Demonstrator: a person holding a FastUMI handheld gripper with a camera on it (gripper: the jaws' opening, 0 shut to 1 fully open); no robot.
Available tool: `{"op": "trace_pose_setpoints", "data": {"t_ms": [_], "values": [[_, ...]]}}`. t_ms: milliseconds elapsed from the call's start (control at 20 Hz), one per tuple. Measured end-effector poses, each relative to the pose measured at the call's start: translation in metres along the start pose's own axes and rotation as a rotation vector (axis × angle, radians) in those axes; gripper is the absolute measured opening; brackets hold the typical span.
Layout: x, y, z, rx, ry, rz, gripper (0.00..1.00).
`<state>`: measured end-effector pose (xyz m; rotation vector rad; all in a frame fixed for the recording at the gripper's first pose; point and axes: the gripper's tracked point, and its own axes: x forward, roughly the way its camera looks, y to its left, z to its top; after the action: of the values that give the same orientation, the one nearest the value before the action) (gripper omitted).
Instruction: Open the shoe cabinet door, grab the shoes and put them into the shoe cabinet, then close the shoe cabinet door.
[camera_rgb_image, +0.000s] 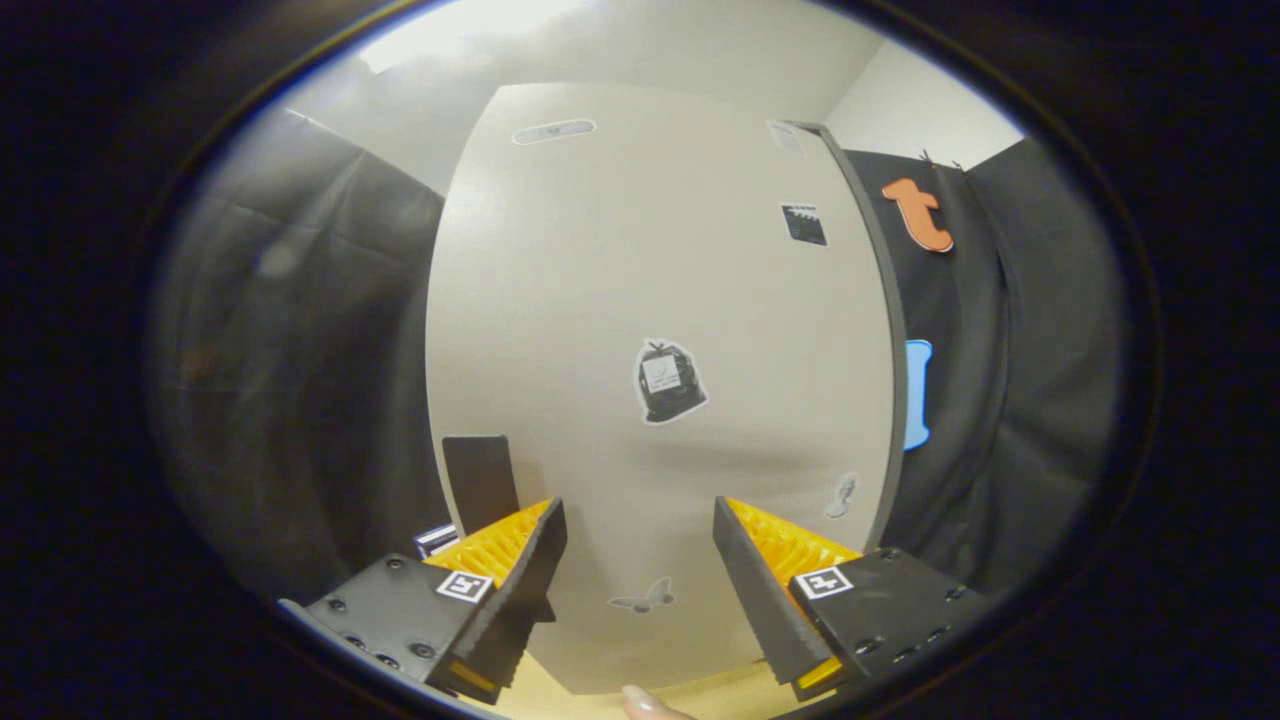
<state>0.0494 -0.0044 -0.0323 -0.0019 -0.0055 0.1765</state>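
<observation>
The shoe cabinet door (620, 280) is a pale beige panel standing close in front of me, with several small stickers on it. A dark flat handle (480, 480) sits at the door's lower left edge, just above my left finger (520, 560). My gripper (638, 515) is open, its fingers spread wide with only the door's face between them. The fingertips are near the panel; I cannot tell whether they touch it. A dark grey edge (880, 300) runs down the door's right side.
Black booth cloth (300, 380) hangs to the left and right of the cabinet. A strip of light wooden floor (560, 695) lies below the door. A person's fingertip (645, 705) pokes in beneath the fingers.
</observation>
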Motion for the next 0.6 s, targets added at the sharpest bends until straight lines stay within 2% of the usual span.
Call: {"op": "trace_pose_setpoints", "data": {"t_ms": [600], "values": [[0.048,0.025,-0.004,-0.071,0.001,-0.050,0.94]]}}
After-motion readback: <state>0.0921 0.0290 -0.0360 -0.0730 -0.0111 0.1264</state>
